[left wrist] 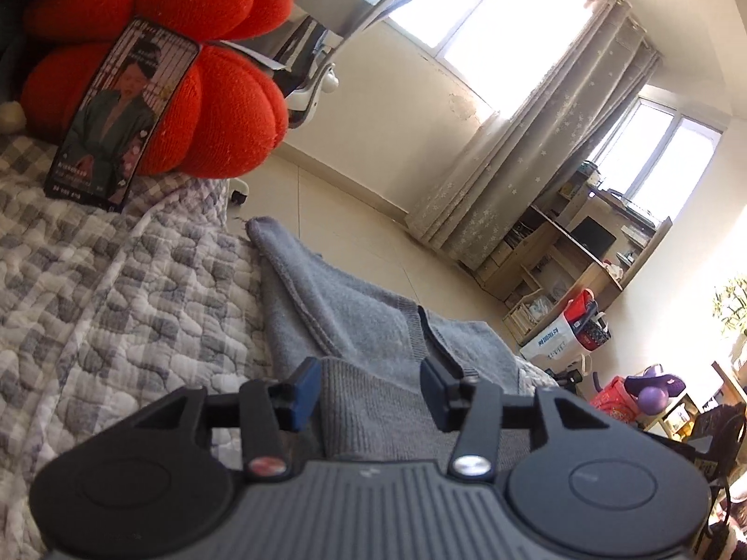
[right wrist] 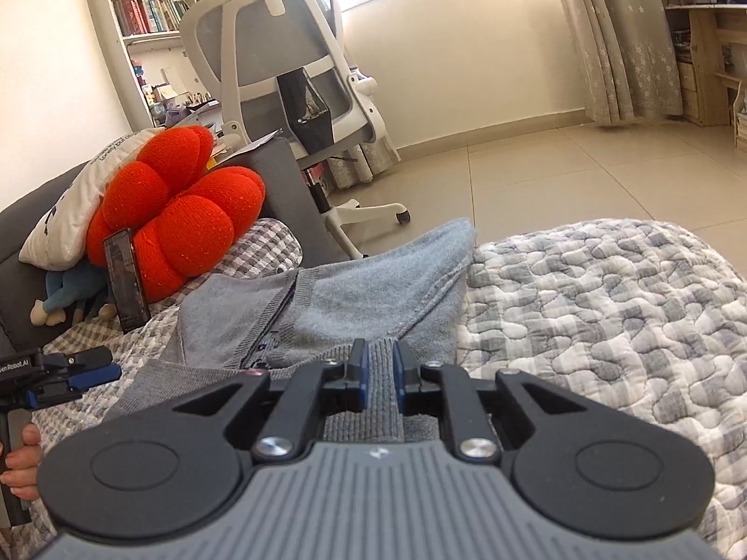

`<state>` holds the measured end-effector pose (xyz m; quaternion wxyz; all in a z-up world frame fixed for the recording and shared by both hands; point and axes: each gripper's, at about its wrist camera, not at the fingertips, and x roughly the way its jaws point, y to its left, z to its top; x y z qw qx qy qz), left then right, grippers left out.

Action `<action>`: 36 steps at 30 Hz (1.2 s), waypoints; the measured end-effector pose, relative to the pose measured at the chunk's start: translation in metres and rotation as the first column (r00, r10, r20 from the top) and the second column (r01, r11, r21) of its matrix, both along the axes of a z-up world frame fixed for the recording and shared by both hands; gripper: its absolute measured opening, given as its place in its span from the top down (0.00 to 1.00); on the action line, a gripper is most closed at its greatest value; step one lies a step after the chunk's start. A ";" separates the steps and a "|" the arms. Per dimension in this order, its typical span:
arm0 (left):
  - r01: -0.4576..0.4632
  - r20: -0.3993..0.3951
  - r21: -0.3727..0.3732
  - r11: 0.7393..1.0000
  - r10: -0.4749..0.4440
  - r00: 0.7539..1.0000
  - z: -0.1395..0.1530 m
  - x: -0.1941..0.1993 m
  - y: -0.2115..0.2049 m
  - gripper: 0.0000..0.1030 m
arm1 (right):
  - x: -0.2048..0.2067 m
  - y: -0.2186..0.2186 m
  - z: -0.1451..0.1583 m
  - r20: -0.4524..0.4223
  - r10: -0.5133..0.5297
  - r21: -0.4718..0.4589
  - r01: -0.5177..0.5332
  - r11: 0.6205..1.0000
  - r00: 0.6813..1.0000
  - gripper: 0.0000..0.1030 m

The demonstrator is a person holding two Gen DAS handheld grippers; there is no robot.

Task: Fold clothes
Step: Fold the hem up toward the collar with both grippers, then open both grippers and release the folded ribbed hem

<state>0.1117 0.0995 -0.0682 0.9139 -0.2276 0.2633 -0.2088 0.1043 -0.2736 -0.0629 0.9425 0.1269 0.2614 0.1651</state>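
Grey knit cardigan [right wrist: 355,294] lies on the quilted bed cover [right wrist: 607,308], partly gathered, one sleeve trailing toward the bed edge. Right claw [right wrist: 379,368] pinches its ribbed hem. Left claw [left wrist: 369,387] spread wide, hem fabric between the pads, not clamped. Judgement: no neat fold visible; folding incomplete.

A lived-in home bedroom: grey-checked quilted bed [right wrist: 607,308], red knitted cushion [right wrist: 186,219] at ten o'clock, crowded white bookshelf [right wrist: 144,0], grey star-patterned curtains [left wrist: 537,140].
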 end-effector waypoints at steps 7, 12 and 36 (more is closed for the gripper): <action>0.076 0.024 0.108 0.991 -0.079 0.997 -0.006 0.007 -0.034 0.52 | 0.004 0.033 -0.006 0.027 0.051 -0.093 -0.049 0.995 0.998 0.72; 0.070 0.001 0.163 0.984 -0.071 0.997 -0.023 0.013 -0.028 0.52 | 0.014 0.032 -0.019 0.004 0.042 -0.109 -0.041 0.993 0.999 0.72; 0.182 -0.428 -0.191 0.965 -0.248 0.869 -0.027 -0.024 0.051 0.32 | -0.037 -0.072 -0.017 -0.366 0.118 0.297 -0.004 0.955 0.923 0.60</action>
